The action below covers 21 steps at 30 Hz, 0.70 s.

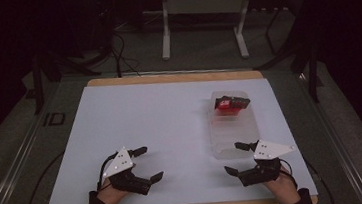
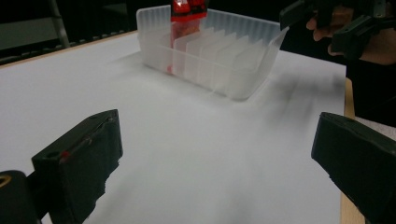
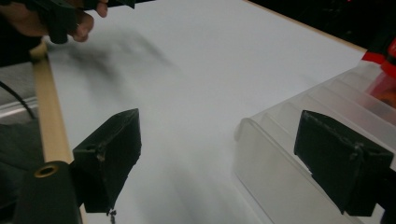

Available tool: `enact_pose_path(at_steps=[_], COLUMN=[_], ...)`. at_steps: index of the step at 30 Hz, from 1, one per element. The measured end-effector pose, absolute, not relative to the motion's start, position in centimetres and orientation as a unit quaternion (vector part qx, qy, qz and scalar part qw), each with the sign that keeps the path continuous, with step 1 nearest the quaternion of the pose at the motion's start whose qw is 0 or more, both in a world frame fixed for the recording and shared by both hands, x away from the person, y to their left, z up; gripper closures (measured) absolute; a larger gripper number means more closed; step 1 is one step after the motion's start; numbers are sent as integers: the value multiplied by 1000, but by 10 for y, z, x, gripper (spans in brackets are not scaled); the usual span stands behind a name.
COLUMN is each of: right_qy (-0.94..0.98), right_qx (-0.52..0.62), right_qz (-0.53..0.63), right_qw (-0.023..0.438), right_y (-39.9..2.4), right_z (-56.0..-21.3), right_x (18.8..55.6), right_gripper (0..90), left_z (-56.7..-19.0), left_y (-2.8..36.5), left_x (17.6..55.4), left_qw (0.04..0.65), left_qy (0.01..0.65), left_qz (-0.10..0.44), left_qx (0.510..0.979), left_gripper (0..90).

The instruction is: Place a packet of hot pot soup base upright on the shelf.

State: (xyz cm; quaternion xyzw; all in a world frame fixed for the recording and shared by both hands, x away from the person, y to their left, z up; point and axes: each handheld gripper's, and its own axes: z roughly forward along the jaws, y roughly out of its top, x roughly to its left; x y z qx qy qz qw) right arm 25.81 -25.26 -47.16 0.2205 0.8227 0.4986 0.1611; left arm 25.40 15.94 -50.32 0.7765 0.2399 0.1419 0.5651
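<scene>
both grippers wide open and holding nothing, left gripper (image 1: 148, 162) over bare table (image 1: 135, 116), right gripper (image 1: 239, 157) just beside the ribbed clear bin (image 1: 231, 127) with a red-black thing (image 1: 231, 104) inside

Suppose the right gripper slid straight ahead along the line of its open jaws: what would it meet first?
Probably the clear plastic tray. In the right gripper view its near end lies just ahead of the right gripper, toward one jaw; the other jaw faces bare white table. Depth is uncertain.
</scene>
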Motion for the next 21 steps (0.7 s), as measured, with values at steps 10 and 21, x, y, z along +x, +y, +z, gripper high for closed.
enact_pose_path(at_steps=[10, 21], right_qy=[818, 818], right_qx=[215, 222], right_qz=[503, 502], right_qw=[178, 172], right_y=[-254, -257], right_z=[-471, -474], right_x=[255, 261], right_gripper=[147, 147], left_z=[-503, -503], left_y=[157, 158], left_x=[252, 252], left_qw=[558, 560], left_qy=[229, 229], left_qz=[149, 152], left_qx=[783, 781], left_gripper=[24, 24])
